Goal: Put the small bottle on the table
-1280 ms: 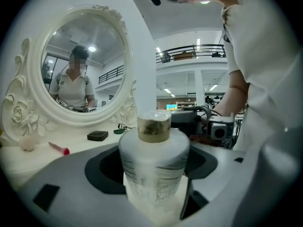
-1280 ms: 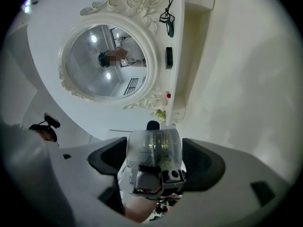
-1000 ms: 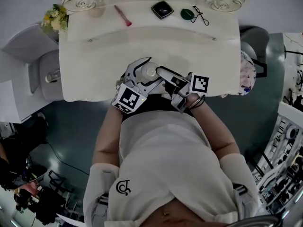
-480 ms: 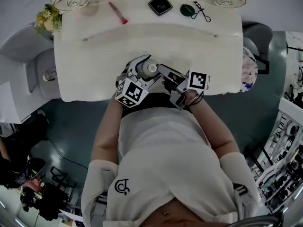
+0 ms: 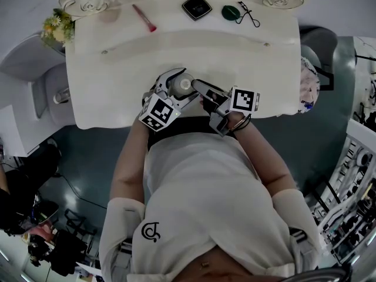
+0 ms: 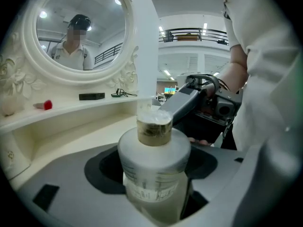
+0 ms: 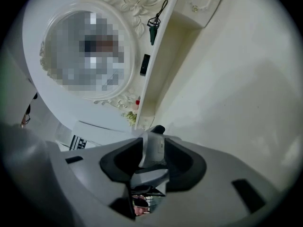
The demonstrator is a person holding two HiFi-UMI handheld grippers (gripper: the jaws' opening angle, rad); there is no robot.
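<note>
Centre frame, jaws of the left gripper (image 5: 179, 82) clamp the small bottle (image 6: 154, 157) low over the near edge of the table (image 5: 117, 87), while jaws of the right gripper (image 5: 198, 87), just closing, pinch a pale piece (image 7: 152, 148), seemingly its top; opposed pulls could tip it over that edge.

The tabletop (image 5: 117, 69) ahead lies bare and open; only a brush (image 5: 144, 17) and compact (image 5: 197, 7) line its far edge.

Small milky-white bottle (image 6: 154, 169), clear-topped, upright between jaws near the white table's (image 5: 117, 69) front edge
</note>
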